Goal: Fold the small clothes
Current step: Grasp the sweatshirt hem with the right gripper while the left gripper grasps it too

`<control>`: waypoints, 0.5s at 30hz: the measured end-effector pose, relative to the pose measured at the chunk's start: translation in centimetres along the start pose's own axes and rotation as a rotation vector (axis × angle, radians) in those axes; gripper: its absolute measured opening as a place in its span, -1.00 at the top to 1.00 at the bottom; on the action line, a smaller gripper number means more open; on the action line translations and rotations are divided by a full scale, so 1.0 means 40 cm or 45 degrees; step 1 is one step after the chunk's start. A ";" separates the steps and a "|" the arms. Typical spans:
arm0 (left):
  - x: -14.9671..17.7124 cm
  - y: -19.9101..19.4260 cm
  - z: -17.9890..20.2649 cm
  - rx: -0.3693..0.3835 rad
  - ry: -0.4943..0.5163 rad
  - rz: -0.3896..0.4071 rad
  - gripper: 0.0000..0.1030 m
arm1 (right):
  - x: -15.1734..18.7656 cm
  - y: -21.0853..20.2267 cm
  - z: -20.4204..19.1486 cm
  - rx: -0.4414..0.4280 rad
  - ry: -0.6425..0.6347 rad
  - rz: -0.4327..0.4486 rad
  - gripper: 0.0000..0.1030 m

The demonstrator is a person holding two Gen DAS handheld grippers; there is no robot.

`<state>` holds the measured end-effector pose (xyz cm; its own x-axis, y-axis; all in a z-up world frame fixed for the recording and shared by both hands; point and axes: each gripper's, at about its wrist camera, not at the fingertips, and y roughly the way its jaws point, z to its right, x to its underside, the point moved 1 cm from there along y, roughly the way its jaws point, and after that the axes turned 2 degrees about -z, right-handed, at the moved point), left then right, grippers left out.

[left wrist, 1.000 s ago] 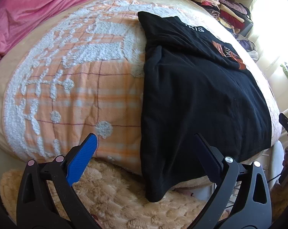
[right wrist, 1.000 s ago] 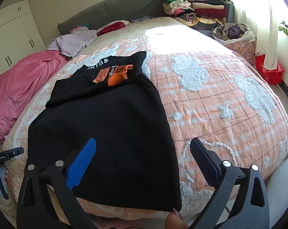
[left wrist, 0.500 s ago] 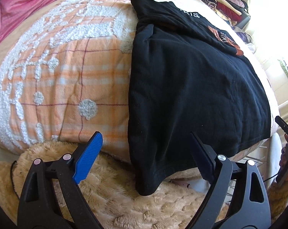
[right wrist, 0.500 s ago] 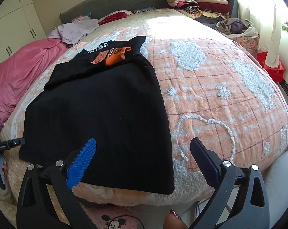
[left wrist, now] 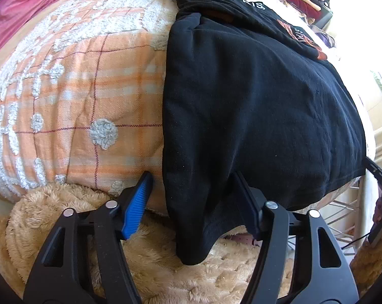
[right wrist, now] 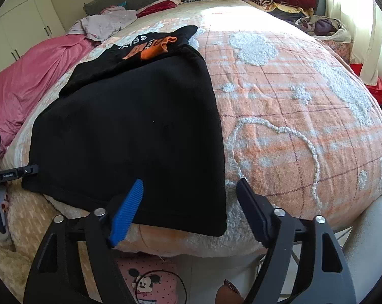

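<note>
**Now both claws close over the shirt's near hem**

Nearest, the left gripper and the right gripper are narrowing, each astride a near corner of the black T-shirt, pads not yet pressing. Farther off, the shirt lies flat on the orange plaid bedspread.
</note>
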<state>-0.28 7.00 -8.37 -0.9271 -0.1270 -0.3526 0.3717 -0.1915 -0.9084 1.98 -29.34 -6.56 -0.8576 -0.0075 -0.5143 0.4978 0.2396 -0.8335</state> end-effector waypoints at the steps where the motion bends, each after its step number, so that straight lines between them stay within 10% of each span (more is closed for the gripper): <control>1: -0.001 0.000 0.000 0.003 -0.001 0.001 -0.07 | 0.003 0.008 0.001 0.007 -0.013 -0.009 -0.28; 8: 0.001 -0.004 -0.013 0.025 -0.011 -0.003 -0.07 | 0.012 -0.009 0.002 -0.035 -0.049 0.002 0.85; 15: 0.003 -0.005 -0.018 0.040 -0.017 -0.009 -0.08 | -0.020 -0.109 0.004 -0.224 0.014 0.189 0.88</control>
<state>-0.49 7.73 -8.40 -0.9291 -0.1386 -0.3428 0.3666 -0.2232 -0.9032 0.53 -30.53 -2.55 -0.7784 0.0505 -0.6258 0.5892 0.4029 -0.7004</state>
